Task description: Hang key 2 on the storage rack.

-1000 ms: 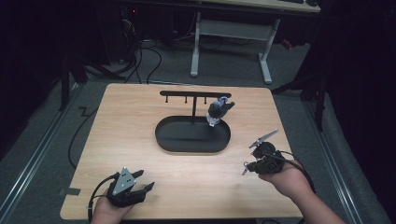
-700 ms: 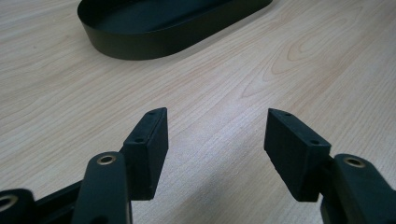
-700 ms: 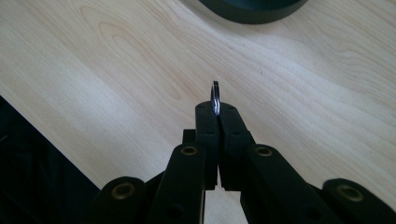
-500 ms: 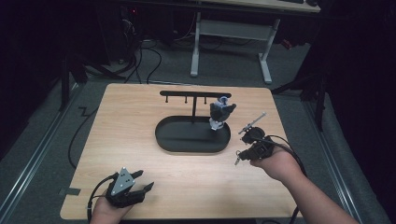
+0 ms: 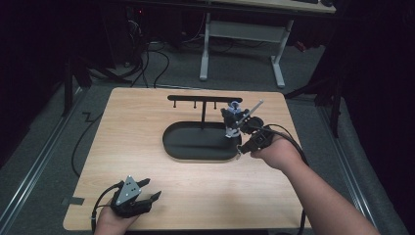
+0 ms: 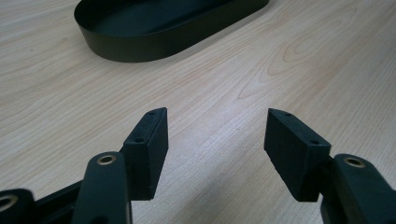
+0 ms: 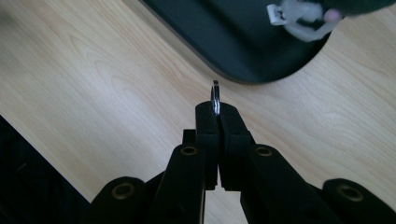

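Resting on the near left part of the wooden table (image 5: 147, 161), the left gripper (image 6: 215, 140) has its jaws wide apart with nothing between them. Further right stands a black oval tray (image 5: 195, 144) under a hook rack (image 5: 203, 99). The right gripper (image 7: 215, 108) is clamped on a thin metal ring (image 7: 215, 95), held above the table just beside the tray's right end, near a small toy figure (image 5: 232, 120).

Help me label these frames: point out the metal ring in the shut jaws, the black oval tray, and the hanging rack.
metal ring (image 7: 215, 95), right gripper view, its edge above the jaw tips.
black oval tray (image 6: 140, 44), left gripper view, its outer wall.
hanging rack (image 5: 204, 98), high view, its top bar.
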Motion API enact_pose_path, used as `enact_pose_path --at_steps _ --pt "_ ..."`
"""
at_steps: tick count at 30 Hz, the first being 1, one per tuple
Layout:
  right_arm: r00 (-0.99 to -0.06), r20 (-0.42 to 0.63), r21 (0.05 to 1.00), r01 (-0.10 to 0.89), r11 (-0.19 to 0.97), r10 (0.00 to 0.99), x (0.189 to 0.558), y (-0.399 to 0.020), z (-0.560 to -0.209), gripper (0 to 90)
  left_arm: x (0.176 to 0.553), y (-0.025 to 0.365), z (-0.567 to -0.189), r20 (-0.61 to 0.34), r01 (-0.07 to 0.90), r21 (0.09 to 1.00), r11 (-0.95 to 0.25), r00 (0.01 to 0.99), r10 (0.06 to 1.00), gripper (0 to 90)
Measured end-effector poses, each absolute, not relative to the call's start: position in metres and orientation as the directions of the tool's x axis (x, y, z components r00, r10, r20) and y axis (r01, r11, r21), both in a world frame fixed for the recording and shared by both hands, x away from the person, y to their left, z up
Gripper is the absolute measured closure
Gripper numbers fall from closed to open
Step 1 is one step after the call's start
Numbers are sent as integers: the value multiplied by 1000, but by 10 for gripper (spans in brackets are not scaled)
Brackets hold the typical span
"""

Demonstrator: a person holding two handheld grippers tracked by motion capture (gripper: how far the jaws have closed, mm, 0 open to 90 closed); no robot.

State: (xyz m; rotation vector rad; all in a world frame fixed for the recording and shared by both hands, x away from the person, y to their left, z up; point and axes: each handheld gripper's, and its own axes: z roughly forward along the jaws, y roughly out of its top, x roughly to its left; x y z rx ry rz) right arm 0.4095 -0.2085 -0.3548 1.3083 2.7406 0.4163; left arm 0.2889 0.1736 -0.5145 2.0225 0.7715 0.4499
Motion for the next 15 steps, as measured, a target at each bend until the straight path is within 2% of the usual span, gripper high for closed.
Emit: enact_pose_path --at_steps 15 --pt "-652 53 278 737 616 756 455 -170 -340 888 290 175 -515 15 347 849 -398 738 675 405"
